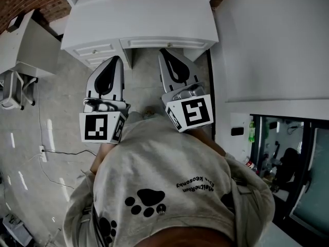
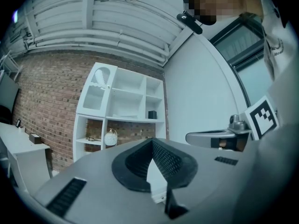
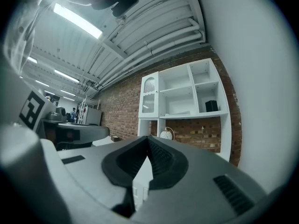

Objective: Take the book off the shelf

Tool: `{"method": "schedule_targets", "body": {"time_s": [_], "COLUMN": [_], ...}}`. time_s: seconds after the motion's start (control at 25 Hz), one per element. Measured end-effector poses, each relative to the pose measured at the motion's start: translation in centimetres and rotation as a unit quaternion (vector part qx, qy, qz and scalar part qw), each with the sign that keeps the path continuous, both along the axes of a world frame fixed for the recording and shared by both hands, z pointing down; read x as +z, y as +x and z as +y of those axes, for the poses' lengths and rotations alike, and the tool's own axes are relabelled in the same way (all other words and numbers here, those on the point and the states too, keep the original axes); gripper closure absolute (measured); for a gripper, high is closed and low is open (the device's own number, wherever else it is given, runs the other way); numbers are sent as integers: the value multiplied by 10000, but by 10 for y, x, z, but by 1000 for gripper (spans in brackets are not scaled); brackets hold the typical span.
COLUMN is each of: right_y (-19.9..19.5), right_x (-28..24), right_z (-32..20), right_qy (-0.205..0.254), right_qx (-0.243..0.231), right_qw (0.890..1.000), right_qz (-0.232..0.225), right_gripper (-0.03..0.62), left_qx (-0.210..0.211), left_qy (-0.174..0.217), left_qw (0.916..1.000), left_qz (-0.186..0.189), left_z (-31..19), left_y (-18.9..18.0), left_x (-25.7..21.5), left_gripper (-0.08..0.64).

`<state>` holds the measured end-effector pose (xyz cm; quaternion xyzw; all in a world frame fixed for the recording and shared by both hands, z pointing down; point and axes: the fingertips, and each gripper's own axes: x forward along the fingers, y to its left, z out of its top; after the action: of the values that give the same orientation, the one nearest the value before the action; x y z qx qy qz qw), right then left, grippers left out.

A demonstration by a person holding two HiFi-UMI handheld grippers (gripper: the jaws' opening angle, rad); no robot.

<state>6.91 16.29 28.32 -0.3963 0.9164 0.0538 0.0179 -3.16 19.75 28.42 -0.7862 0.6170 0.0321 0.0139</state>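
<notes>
Head view has the left gripper (image 1: 117, 58) and right gripper (image 1: 163, 51) held level, side by side, aimed at the white shelf (image 1: 144, 14) close ahead. To me that looks like an approach, not yet a reach. Both pairs of jaws are closed on nothing. A small dark block (image 3: 211, 106), probably the book, stands upright at the middle board's right end, untouched.
</notes>
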Motion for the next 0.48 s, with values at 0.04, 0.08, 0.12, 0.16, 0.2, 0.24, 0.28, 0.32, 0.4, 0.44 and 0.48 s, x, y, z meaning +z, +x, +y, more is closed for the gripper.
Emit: {"method": "schedule_targets", "body": {"time_s": [0.04, 0.08, 0.12, 0.16, 0.2, 0.24, 0.28, 0.32, 0.4, 0.44, 0.48], "right_y": [1, 1, 2, 2, 2, 2, 1, 0, -3, -5, -6], "right_x": [1, 1, 1, 2, 2, 3, 4, 5, 4, 4, 3], "right_z": [-2, -4, -6, -8, -9, -10, -12, -14, -19, -22, -25], "right_qy": [-9, -11, -10, -8, -10, -16, -23, -25, -6, 7, 18], "right_qx": [1, 6, 12, 13, 9, 0, -10, -17, -19, -11, -1], "right_qw": [10000, 10000, 10000, 10000, 10000, 10000, 10000, 10000, 10000, 10000, 10000], "right_qz": [8, 14, 19, 27, 40, 55, 69, 78, 85, 88, 93], "right_gripper": [575, 575, 575, 575, 575, 575, 575, 575, 575, 575, 575], "left_qx": [-8, -8, -3, 3, 9, 15, 22, 31, 56, 70, 82], "left_qy": [-5, -9, -12, -16, -23, -30, -35, -36, -27, -20, -11], "left_qw": [10000, 10000, 10000, 10000, 10000, 10000, 10000, 10000, 10000, 10000, 10000], "left_qz": [-7, -12, -10, -5, 2, 8, 13, 14, 17, 23, 34], "left_z": [-2, -4, -7, -9, -11, -13, -15, -18, -24, -27, -31], "left_y": [0, 1, 1, 2, 2, 3, 3, 3, 2, 1, 0], "left_x": [1, 1, 1, 2, 3, 3, 4, 4, 4, 4, 4], "left_gripper": [551, 551, 551, 551, 551, 551, 551, 551, 551, 551, 551]}}
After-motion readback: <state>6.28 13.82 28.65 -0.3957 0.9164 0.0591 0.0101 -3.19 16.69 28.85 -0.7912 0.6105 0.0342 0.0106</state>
